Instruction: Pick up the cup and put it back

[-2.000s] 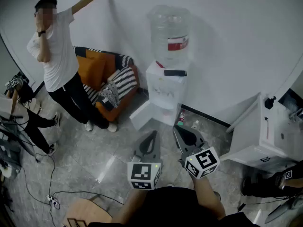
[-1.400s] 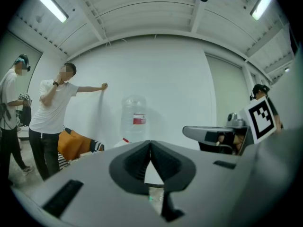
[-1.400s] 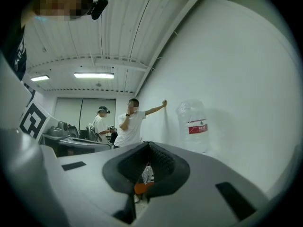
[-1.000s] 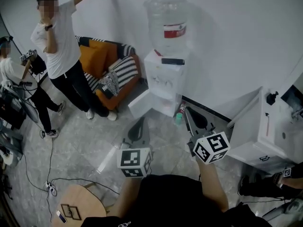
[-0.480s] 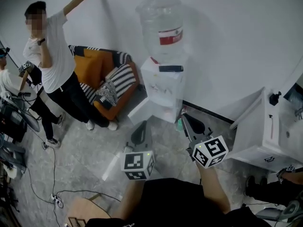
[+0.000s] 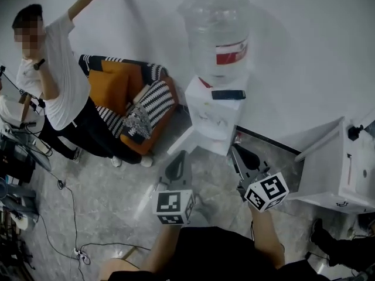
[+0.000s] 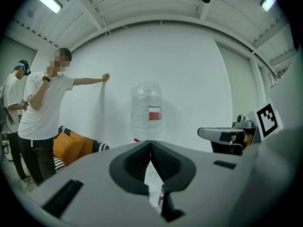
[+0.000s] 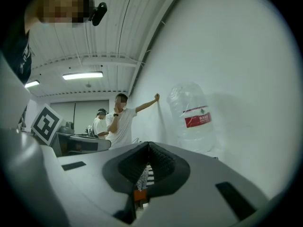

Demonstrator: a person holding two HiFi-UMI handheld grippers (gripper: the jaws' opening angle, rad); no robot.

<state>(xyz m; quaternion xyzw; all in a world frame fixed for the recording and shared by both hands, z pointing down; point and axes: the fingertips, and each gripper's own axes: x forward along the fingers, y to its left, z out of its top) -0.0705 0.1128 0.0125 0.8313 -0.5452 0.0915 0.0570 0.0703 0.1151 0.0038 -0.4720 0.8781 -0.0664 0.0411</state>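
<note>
I see no cup in any view. My left gripper and right gripper are held side by side over the grey floor, both pointing at a white water dispenser. A clear bottle with a red label stands on top of it. Both grippers are shut with nothing between their fingers. In the left gripper view the left gripper has its tips together, with the bottle straight ahead. In the right gripper view the right gripper is likewise shut, and the bottle is ahead to the right.
A dark flat device lies on the dispenser top. An orange and striped sofa sits to its left. A person in a white shirt leans a hand on the wall. A white cabinet stands at right, and cables trail at left.
Both grippers have moved forward together toward the dispenser, which now looks larger and nearer. The standing person has slid toward the left edge of the head view. Both grippers stay shut.
</note>
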